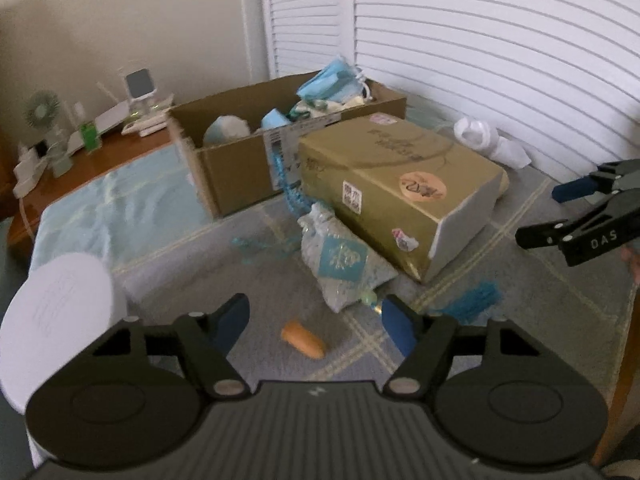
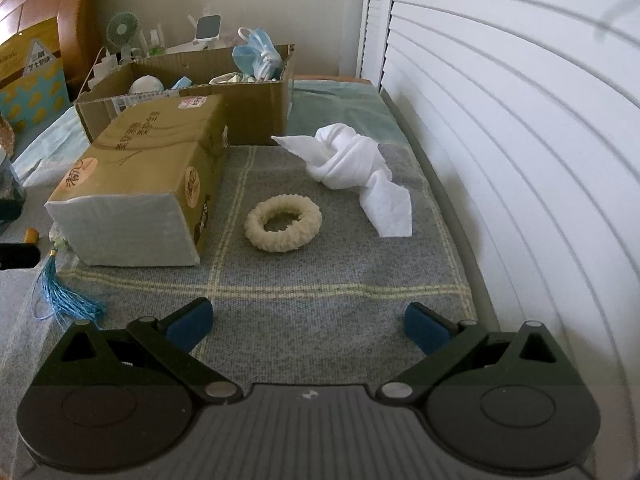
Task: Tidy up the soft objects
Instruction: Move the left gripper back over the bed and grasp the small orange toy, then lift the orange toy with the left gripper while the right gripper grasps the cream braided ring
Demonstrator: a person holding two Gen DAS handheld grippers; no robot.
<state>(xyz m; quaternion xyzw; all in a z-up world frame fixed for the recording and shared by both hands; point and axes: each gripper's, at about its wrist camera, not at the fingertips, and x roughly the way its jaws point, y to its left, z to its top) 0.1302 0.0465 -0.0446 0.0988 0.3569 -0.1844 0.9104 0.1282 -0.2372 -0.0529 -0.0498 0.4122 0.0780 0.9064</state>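
My left gripper (image 1: 314, 322) and right gripper (image 2: 308, 322) are spread, holding nothing. The far box (image 2: 256, 100) is partly filled; cloth (image 2: 352, 160), ring (image 2: 283, 223) and pouch (image 1: 344, 264) remain.

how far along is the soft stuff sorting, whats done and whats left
Partly done: the cardboard box already holds face masks and other soft bits. Nothing is in hand; the left gripper and right gripper are both open and empty. Still out on the mat: white cloth, cream ring, sachet pouch, blue tassel.
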